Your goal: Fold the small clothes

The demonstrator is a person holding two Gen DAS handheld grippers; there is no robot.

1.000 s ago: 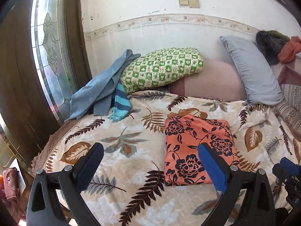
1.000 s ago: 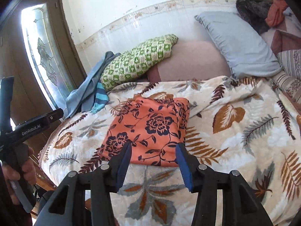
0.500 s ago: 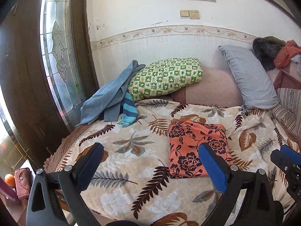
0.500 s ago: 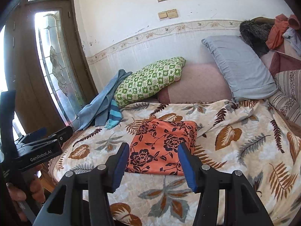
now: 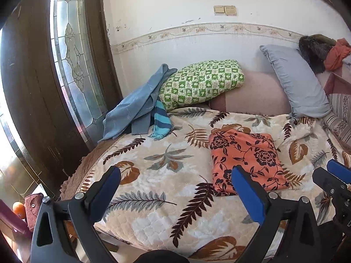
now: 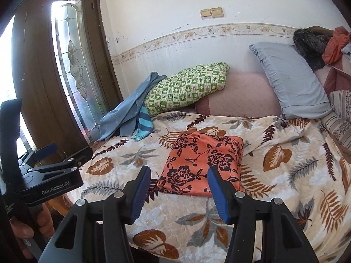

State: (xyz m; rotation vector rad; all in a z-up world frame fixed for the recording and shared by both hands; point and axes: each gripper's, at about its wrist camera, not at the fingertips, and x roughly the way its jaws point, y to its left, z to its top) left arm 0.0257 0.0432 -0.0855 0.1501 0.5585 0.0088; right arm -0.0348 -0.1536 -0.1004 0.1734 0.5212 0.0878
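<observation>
— Two grippers, both empty, and we had them well back from the bed (image 5: pixel 153 197). Our left gripper (image 5: pixel 175 188) stood with its jaws wide apart, nothing between them; our right gripper (image 6: pixel 178 188) had just been opening, its jaws apart too, with only air between the pads.

— And the folded orange floral garment (image 6: pixel 204 166)?

— It lay flat on the leaf-print blanket (image 6: pixel 285 175), toward the front middle of the bed, touching neither gripper. We judged that piece done.

— So where could we have gone wrong?

— Biggest risk first: the soft blanket. It was rumpled just to the right of the fold, and any drag across it could have pulled the neat packet out of shape.

— Next?

— The blue garment (image 5: pixel 133 107) and the striped teal piece (image 5: pixel 161 120) lay heaped together at the far left, against the green checked pillow (image 5: pixel 201 83) and hanging near the bed's edge by the door (image 5: pixel 43 87). If we had pinched carelessly, we might have lifted both at once, or tipped one off the side.

— Anything smaller?

— Our two grippers sat close; the left one showed at the left edge of the right wrist view. Reaching across for the same heap, we could have knocked them together.
</observation>
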